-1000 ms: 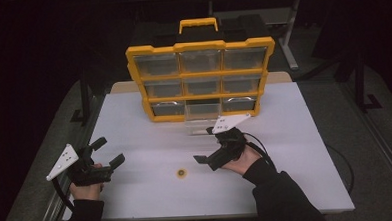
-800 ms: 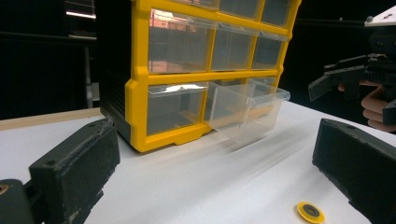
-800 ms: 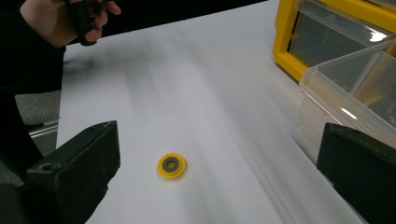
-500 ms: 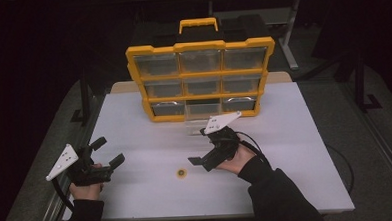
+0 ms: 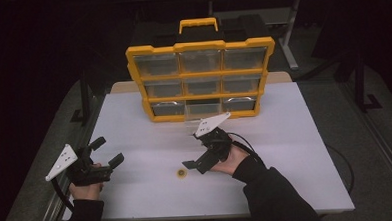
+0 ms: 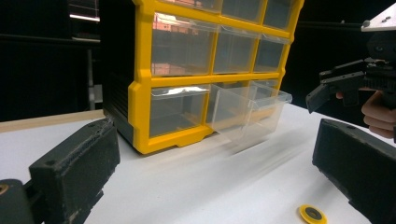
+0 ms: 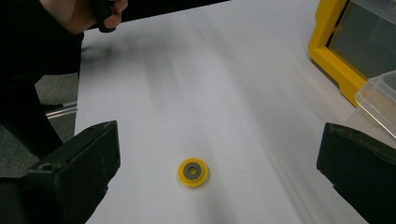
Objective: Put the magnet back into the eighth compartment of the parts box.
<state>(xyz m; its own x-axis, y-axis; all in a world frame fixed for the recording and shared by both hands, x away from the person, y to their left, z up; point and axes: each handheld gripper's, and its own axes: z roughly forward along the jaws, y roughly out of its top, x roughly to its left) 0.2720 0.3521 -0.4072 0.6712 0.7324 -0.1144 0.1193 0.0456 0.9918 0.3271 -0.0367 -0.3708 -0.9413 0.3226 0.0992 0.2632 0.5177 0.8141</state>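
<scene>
Two grippers in play, one small part on the table. Right gripper (image 5: 192, 165) sits approx centre of the white table (image 5: 305, 135), jaws spread wide and empty, pointing toward 8 o'clock at a small yellow disc (image 5: 181, 173) w/ a grey centre. Disc lies flat on the bare tabletop just beyond the jaw tips, at approx 6 o'clock from the yellow drawer organiser (image 5: 201, 80) and well apart from it. In the right gripper view the disc (image 7: 193, 172) lies between the two jaws but ahead of them, not touched.

Left gripper (image 5: 108, 152) rests at the table's 8 o'clock edge, jaws also apart, holding nothing. In its own view the disc (image 6: 313, 214) is low at 5 o'clock, and the right gripper (image 6: 327, 88) hangs at 2 o'clock.

One clear drawer (image 6: 250, 109) in the organiser's bottom row, middle slot, is pulled out; it looks empty, tho can't be sure through the plastic.

Step in hand, as I read it: approach for the pick. Right gripper is lined up on the disc, not yet down on it.

Next move prob calls for: lower the jaws so they straddle the disc, close on its rim. Disc is thin and flat, so jaw tips need to get right down to the table or it'll slip out. Open drawer at 12 o'clock looks like the likely drop spot.
</scene>
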